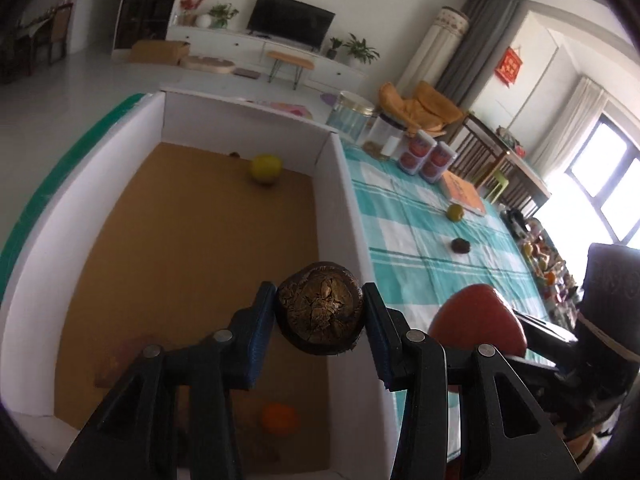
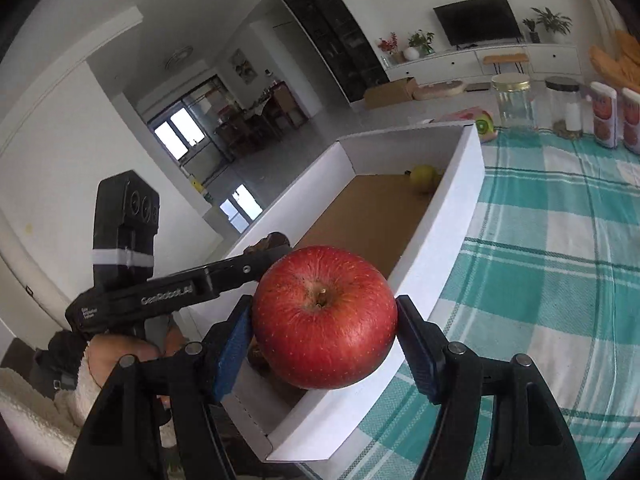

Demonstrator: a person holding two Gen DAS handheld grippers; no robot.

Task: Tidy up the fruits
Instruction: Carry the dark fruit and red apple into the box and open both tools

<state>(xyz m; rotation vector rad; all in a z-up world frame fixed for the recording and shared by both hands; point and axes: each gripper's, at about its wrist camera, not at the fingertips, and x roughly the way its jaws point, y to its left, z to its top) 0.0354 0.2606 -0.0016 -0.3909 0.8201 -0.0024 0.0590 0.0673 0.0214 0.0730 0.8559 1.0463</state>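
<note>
My left gripper (image 1: 320,312) is shut on a dark brown wrinkled fruit (image 1: 320,308) and holds it above the near right part of a white cardboard box (image 1: 344,200). My right gripper (image 2: 324,320) is shut on a red apple (image 2: 324,316) and holds it over the box's near right wall (image 2: 440,248). The apple also shows in the left wrist view (image 1: 480,320). Inside the box lie a yellow fruit (image 1: 265,168) at the far end and an orange (image 1: 280,418) at the near end. A green fruit (image 1: 455,213) and a dark fruit (image 1: 460,245) lie on the checked tablecloth.
The box sits on a teal and white checked tablecloth (image 2: 560,260). At the table's far end stand glass jars (image 2: 512,100), two printed canisters (image 1: 426,156) and an orange book (image 1: 464,192). The left gripper's body (image 2: 132,300) shows to the left of the apple.
</note>
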